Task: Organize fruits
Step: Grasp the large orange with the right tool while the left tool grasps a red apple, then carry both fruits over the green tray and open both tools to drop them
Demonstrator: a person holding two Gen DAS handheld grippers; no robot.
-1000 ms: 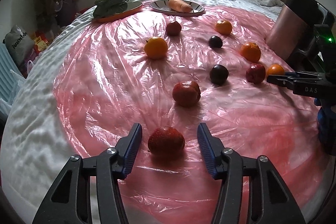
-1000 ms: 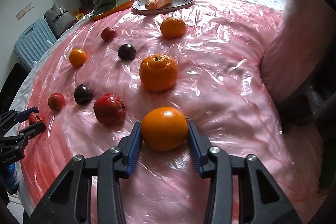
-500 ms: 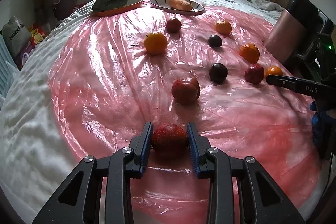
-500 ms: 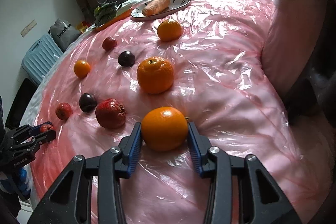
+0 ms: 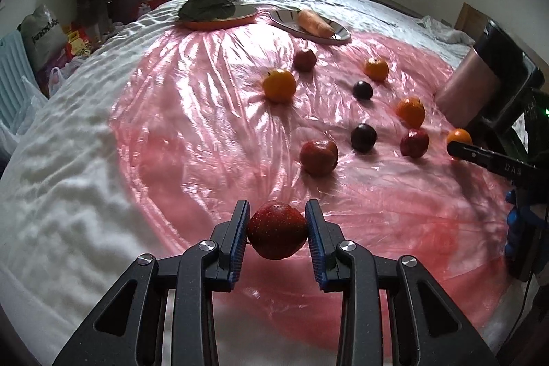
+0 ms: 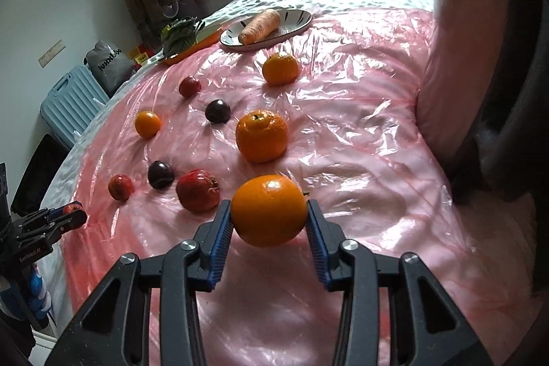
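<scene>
My left gripper (image 5: 276,228) is shut on a red apple (image 5: 276,229) and holds it just above the pink plastic sheet (image 5: 192,132). My right gripper (image 6: 269,222) is shut on an orange (image 6: 269,210), lifted off the sheet. Loose on the sheet lie a second red apple (image 5: 318,157), two dark plums (image 5: 363,137) (image 5: 362,90), another red fruit (image 5: 414,143) and several oranges (image 5: 279,85) (image 5: 410,111). In the right wrist view a big orange (image 6: 261,135) and a red apple (image 6: 198,190) lie just ahead of the held orange.
At the far edge stand a striped plate with a carrot (image 5: 314,23) and an orange plate with leafy greens (image 5: 209,6). The person's pink-sleeved arm (image 6: 456,64) fills the right side. White bedding (image 5: 61,160) surrounds the sheet. A blue suitcase (image 6: 70,98) stands beside the bed.
My left gripper closed on the near red apple and raised it off the sheet. My right gripper, shut on the orange throughout, lifted it higher.
</scene>
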